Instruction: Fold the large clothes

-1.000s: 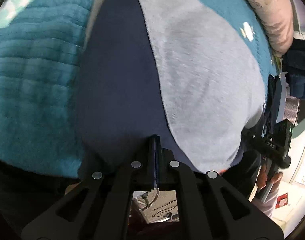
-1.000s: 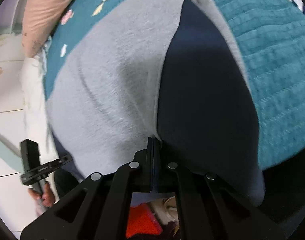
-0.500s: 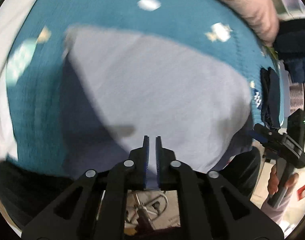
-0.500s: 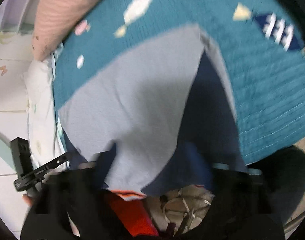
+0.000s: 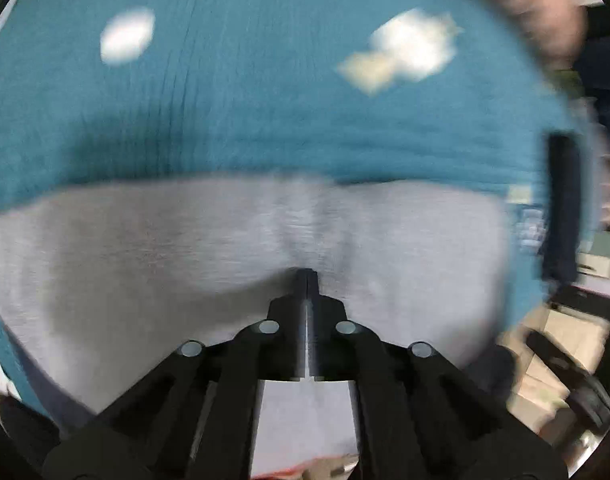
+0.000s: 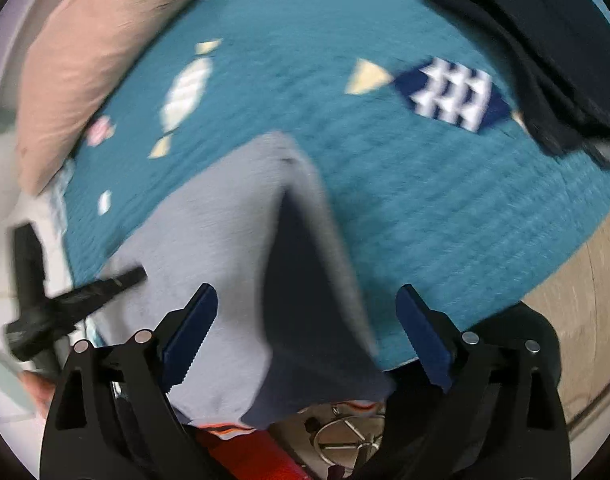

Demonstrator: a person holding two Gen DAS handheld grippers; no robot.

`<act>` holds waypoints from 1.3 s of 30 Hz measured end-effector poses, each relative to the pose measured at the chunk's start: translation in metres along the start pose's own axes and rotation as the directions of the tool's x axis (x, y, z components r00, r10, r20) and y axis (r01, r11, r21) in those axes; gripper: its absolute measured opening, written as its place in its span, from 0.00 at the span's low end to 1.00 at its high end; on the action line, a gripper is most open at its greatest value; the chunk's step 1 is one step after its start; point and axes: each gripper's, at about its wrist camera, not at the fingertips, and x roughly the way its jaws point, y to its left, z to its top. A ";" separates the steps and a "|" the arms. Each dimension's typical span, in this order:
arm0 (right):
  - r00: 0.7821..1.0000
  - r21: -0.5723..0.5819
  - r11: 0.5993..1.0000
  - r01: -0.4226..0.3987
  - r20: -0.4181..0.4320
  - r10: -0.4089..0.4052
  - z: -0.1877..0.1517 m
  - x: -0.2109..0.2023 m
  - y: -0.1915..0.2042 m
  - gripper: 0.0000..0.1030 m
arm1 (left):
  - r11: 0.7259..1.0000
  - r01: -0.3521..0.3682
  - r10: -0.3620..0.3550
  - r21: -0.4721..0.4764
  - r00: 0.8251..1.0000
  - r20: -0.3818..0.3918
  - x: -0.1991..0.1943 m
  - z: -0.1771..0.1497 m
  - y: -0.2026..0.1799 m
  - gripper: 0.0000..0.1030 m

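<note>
The left gripper was clenched on the grey garment, while the right gripper, at six o'clock over the teal quilt, was opening, released.

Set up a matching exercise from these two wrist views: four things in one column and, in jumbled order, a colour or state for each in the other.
Things:
1. left gripper
2. right gripper
3. bedspread
4. pillow

Colour or state:
A. teal with fish shapes
B. jaws apart and opening, nothing pinched
C. pale pink
D. jaws together, against the grey garment

Pairs: 1-D, 2-B, 3-A, 4-C
</note>
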 end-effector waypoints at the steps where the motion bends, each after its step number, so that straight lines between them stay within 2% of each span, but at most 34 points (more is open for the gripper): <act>1: 1.000 0.026 1.000 0.002 -0.012 -0.001 0.002 0.002 -0.009 0.85 | 0.998 0.032 -0.032 -0.045 0.999 -0.001 0.006 0.002 0.008 0.01; 3: 1.000 0.046 0.999 -0.007 -0.020 0.008 0.002 -0.001 -0.024 0.85 | 0.995 0.070 -0.071 -0.067 0.997 -0.006 -0.007 -0.001 0.013 0.00; 5: 1.000 0.053 0.999 -0.003 -0.015 0.003 0.001 -0.005 -0.032 0.85 | 1.000 0.013 -0.012 -0.025 1.000 0.002 -0.026 -0.019 0.009 0.00; 6: 1.000 0.057 0.998 0.004 -0.015 -0.004 0.000 -0.006 -0.036 0.85 | 1.000 0.008 -0.008 -0.024 1.000 0.009 -0.032 -0.028 0.010 0.00; 8: 1.000 0.060 0.998 -0.004 -0.015 0.004 -0.004 -0.009 -0.039 0.85 | 0.997 0.056 -0.057 -0.049 0.998 -0.021 -0.033 -0.056 0.016 0.00; 9: 1.000 0.056 0.998 -0.014 -0.013 0.015 -0.006 -0.009 -0.040 0.87 | 0.997 0.050 -0.052 -0.051 0.998 -0.044 -0.026 -0.064 0.017 0.00; 10: 1.000 0.050 0.999 -0.016 -0.017 0.017 -0.009 -0.007 -0.040 0.88 | 0.999 0.012 -0.014 -0.030 0.998 -0.068 -0.009 -0.074 0.016 0.00; 11: 1.000 0.045 0.999 -0.014 -0.022 0.015 -0.012 -0.005 -0.038 0.89 | 0.999 -0.031 0.031 0.009 0.999 -0.034 0.007 -0.079 0.014 0.00; 13: 0.998 0.045 0.999 -0.007 -0.055 0.009 -0.015 0.008 -0.035 0.89 | 0.999 -0.047 0.047 0.010 0.999 -0.012 0.003 -0.084 0.011 0.00; 15: 0.997 0.034 0.999 -0.042 -0.061 0.044 -0.019 0.012 -0.033 0.89 | 0.999 -0.051 0.052 0.009 0.996 -0.075 -0.013 -0.092 0.006 0.00; 16: 0.997 0.023 0.998 -0.059 -0.056 0.060 -0.021 0.012 -0.032 0.89 | 1.000 -0.027 0.027 0.009 0.995 -0.100 -0.019 -0.100 0.005 0.00; 17: 0.996 0.012 0.998 -0.065 -0.059 0.066 -0.023 0.014 -0.031 0.89 | 0.999 -0.028 0.029 0.017 0.995 -0.094 -0.023 -0.107 0.005 0.00; 19: 0.994 0.000 0.996 -0.087 -0.073 0.087 -0.024 0.019 -0.032 0.89 | 0.991 -0.119 0.123 0.061 0.989 -0.081 -0.008 -0.122 0.009 0.00; 20: 0.990 0.005 0.994 -0.113 -0.081 0.113 -0.023 0.026 -0.034 0.89 | 0.991 -0.123 0.127 0.052 0.989 -0.071 0.012 -0.127 0.018 0.01; 21: 0.989 0.020 0.993 -0.120 -0.090 0.121 -0.021 0.032 -0.037 0.89 | 0.994 -0.107 0.109 0.038 0.993 -0.047 0.015 -0.129 0.023 0.02; 23: 0.985 0.062 0.989 -0.133 -0.103 0.139 -0.020 0.041 -0.047 0.89 | 0.998 -0.050 0.049 -0.024 0.996 -0.069 0.000 -0.131 0.031 0.01; 25: 0.981 0.070 0.984 -0.165 -0.095 0.171 -0.020 0.043 -0.053 0.90 | 0.999 -0.024 0.020 -0.027 0.993 -0.119 -0.010 -0.133 0.032 0.00; 29: 0.976 0.057 0.981 -0.187 -0.104 0.192 -0.022 0.038 -0.057 0.88 | 1.000 0.007 -0.009 -0.022 0.996 -0.084 -0.033 -0.140 0.031 0.00; 31: 0.966 0.057 0.973 -0.223 -0.121 0.228 -0.024 0.035 -0.057 0.84 | 0.999 0.035 -0.038 -0.041 0.996 -0.079 -0.038 -0.135 0.031 0.00; 34: 0.949 0.058 0.962 -0.266 -0.159 0.272 -0.029 0.034 -0.063 0.71 | 0.999 0.016 -0.019 -0.049 0.998 -0.065 -0.038 -0.114 0.030 0.00; 36: 0.953 0.055 0.966 -0.253 -0.160 0.258 -0.031 0.035 -0.066 0.64 | 0.998 0.012 -0.016 -0.062 0.998 -0.063 -0.028 -0.103 0.027 0.00; 39: 0.941 0.075 0.955 -0.288 -0.161 0.297 -0.032 0.035 -0.074 0.56 | 0.997 0.007 -0.015 -0.077 0.994 -0.108 0.000 -0.092 0.030 0.01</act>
